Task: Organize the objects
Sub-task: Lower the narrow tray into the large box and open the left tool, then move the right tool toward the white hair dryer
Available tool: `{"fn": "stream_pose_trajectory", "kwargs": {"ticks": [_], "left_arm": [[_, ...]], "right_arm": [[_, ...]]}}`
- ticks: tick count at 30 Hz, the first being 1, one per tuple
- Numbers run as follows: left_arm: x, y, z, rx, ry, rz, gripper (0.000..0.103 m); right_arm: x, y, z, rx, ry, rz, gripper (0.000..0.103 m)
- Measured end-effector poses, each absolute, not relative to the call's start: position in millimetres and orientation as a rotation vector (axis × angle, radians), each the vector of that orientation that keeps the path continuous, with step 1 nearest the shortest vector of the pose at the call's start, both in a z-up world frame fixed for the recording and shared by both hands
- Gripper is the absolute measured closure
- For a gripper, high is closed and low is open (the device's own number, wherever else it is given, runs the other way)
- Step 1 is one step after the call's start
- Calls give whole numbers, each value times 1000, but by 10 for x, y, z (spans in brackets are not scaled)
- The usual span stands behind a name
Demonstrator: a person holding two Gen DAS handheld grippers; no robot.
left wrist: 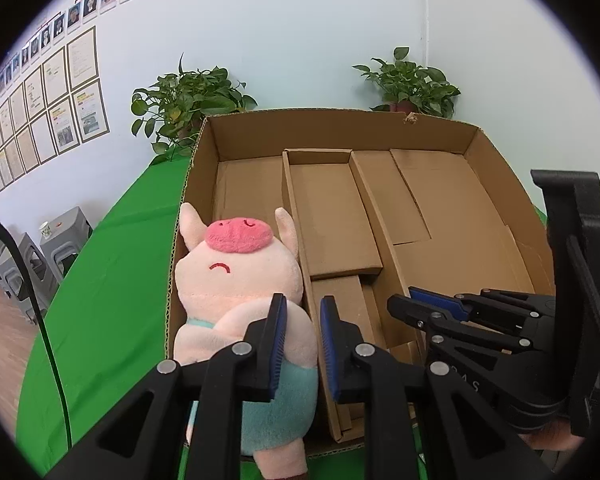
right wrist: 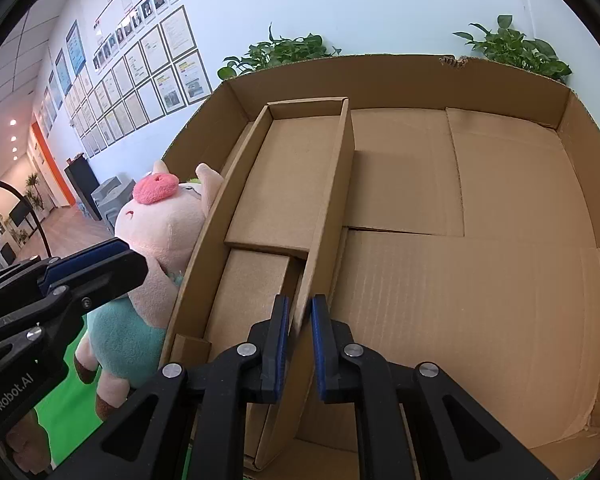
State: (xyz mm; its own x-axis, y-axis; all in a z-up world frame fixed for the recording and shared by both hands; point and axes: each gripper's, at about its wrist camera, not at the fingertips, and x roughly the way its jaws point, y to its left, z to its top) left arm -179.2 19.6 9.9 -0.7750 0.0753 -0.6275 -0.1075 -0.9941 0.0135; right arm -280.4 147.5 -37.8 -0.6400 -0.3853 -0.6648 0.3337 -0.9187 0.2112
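A pink plush pig [left wrist: 240, 280] in a teal outfit hangs at the left wall of a large open cardboard box [left wrist: 340, 132], over the left compartment. My left gripper [left wrist: 303, 340] is shut on the pig's back. It also shows in the right wrist view [right wrist: 100, 268], with the pig [right wrist: 160, 232] beside the box's left wall. My right gripper [right wrist: 300, 344] is shut on the upright cardboard divider [right wrist: 324, 216] inside the box. The right gripper shows in the left wrist view [left wrist: 424, 304] at the box's near right.
The box [right wrist: 380, 76] sits on a green-covered table [left wrist: 112, 280]. A narrow inner cardboard tray [left wrist: 332, 216] lies in the box. Two potted plants [left wrist: 184, 100] stand behind the box against the wall. Grey stools [left wrist: 60, 240] stand at the left on the floor.
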Motion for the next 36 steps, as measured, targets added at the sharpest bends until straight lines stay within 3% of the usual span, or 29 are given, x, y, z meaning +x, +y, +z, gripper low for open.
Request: {"fn": "stream_pose_trajectory", "kwargs": {"ticks": [11,13,14,16,17,18,26,33,36], "left_arm": [[-1577,98,108,-973,47,2897,82],[-1507,109,124,-940,60,2918,74],[-1470,115,140,-916,62,2927,64],[-1374,120,182,-856,51,2952,41],[-1306,120,216,-810,34,2972,29],[-1242,117,242,-769,16,2990,23],[-873,317,269,-658,-4,3010,21],[-743,433,212,-705,-40,2967,22],[-718,443,172,-733,-23,2972,22]], "right_arm": [[-2589,1595,-152,955,-69,-2574,92],[-2465,1630,-86,929,-52,-2605,90],[-2394,1650,-52,917,-46,-2620,83],[-2222,1708,12,894,-32,-2656,60],[-2124,1738,39,878,-25,-2676,40],[-1999,1775,61,855,-17,-2689,29],[-1216,2039,105,811,119,-2835,2],[-805,2140,159,801,158,-2875,1],[-705,2190,141,823,138,-2864,8]]}}
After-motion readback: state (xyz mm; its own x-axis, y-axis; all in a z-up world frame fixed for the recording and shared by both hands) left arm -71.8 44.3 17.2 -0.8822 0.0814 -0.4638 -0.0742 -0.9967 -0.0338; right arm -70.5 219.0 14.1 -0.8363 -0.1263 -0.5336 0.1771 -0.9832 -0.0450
